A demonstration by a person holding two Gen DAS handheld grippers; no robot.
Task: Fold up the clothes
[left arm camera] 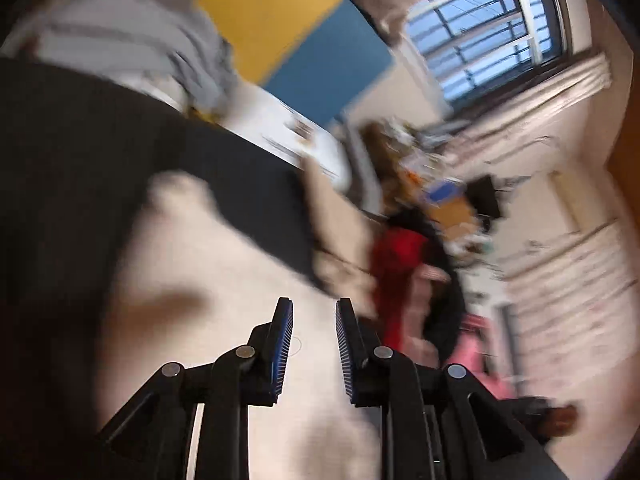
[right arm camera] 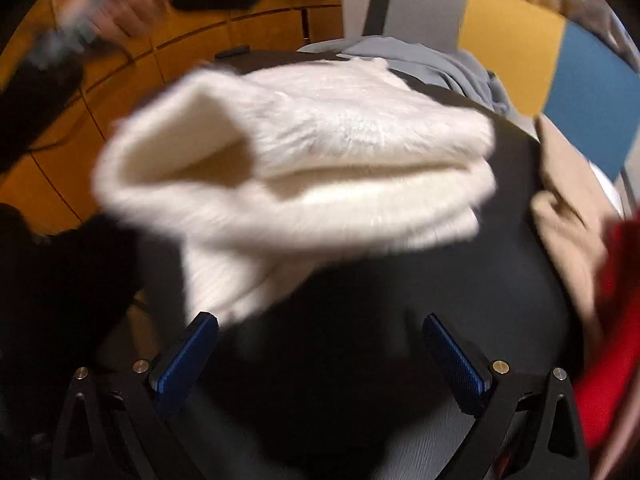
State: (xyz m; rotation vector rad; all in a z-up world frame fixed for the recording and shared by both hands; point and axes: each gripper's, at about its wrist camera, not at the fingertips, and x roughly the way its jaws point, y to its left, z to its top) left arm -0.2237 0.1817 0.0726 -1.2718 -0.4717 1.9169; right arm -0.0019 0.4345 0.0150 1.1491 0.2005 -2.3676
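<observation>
I see the folded white sweater (right arm camera: 296, 168) lying crosswise just ahead of my right gripper (right arm camera: 320, 356), jaws spread and empty; my left gripper (left arm camera: 314, 344), jaws narrowly parted, holds nothing.

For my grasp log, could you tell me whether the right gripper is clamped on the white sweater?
No: the right gripper stands wide open over the dark table, and the white sweater lies beyond its fingertips.
</observation>
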